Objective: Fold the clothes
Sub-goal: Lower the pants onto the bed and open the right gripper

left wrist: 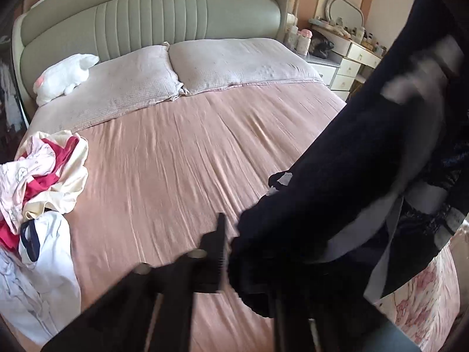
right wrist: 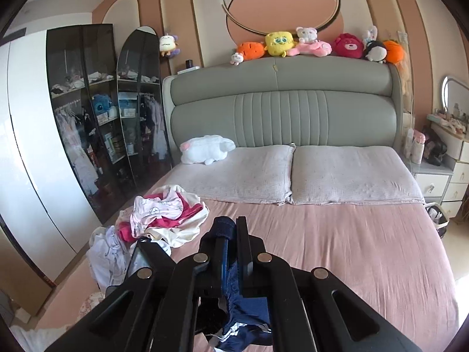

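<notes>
A dark navy garment [left wrist: 337,176] hangs in the air at the right of the left wrist view, blurred, with a grey inner panel. My left gripper [left wrist: 231,252] is at its lower edge; one finger [left wrist: 218,252] shows, the other is hidden by the cloth, so its grip is unclear. My right gripper [right wrist: 231,228] is shut on the navy garment [right wrist: 243,316], which hangs down between the jaws over the pink bed sheet [right wrist: 351,249]. A pile of unfolded clothes [right wrist: 167,217], pink, red, cream and white, lies at the bed's left edge and shows in the left wrist view [left wrist: 44,182].
Two pillows [right wrist: 293,173] and a white plush toy [right wrist: 205,148] lie at the head of the bed below a grey headboard [right wrist: 281,99]. A glass-door wardrobe [right wrist: 88,117] stands left. A dresser [right wrist: 445,170] stands right.
</notes>
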Demonstrator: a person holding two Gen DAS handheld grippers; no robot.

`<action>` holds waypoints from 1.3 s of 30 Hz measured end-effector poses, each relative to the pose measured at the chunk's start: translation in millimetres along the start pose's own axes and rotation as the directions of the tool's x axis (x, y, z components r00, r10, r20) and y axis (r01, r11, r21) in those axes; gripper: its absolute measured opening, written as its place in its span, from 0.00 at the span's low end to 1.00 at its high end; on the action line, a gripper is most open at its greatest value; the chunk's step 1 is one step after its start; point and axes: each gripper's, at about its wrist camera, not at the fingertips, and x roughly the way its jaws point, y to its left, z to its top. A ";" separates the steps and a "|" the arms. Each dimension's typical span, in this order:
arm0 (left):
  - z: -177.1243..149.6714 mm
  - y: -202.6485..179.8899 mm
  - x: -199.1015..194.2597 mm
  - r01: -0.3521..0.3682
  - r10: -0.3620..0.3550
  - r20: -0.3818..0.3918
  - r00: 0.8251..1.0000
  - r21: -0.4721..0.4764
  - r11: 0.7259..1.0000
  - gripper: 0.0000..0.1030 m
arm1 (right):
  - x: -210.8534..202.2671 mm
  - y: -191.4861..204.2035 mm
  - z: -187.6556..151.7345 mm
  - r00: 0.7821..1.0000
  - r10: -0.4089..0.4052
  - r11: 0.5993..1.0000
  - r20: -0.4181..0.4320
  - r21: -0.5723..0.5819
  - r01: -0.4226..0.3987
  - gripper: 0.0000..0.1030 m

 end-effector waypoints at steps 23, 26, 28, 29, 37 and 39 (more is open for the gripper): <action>61.5 21.7 -163.6 -0.011 0.013 0.371 0.929 -0.008 1.000 0.02 | 124.9 -25.7 -139.2 0.882 -0.079 0.997 -0.465 -0.055 0.061 0.21; 56.6 23.0 -169.1 -0.134 0.120 0.387 0.914 0.010 0.991 0.02 | 128.2 -24.8 -140.7 0.901 -0.084 0.996 -0.426 -0.047 0.071 0.21; 51.9 33.2 -165.3 -0.204 0.189 0.372 0.909 0.000 0.979 0.03 | 120.5 -34.9 -128.4 0.922 -0.154 0.988 -0.355 -0.041 0.150 0.21; 49.0 45.5 -159.0 -0.199 0.195 0.338 0.921 -0.023 0.980 0.03 | 112.8 -43.5 -120.0 0.929 -0.197 0.980 -0.314 -0.029 0.198 0.21; 30.8 90.8 -58.3 -0.140 0.144 0.055 0.988 -0.079 0.987 0.04 | 86.1 -100.1 -67.3 0.950 -0.244 0.963 -0.196 0.068 0.262 0.22; 33.8 86.6 -31.2 -0.151 0.153 0.029 0.988 -0.062 0.987 0.04 | 107.9 -106.5 -65.3 0.928 -0.298 0.952 -0.224 0.005 0.306 0.22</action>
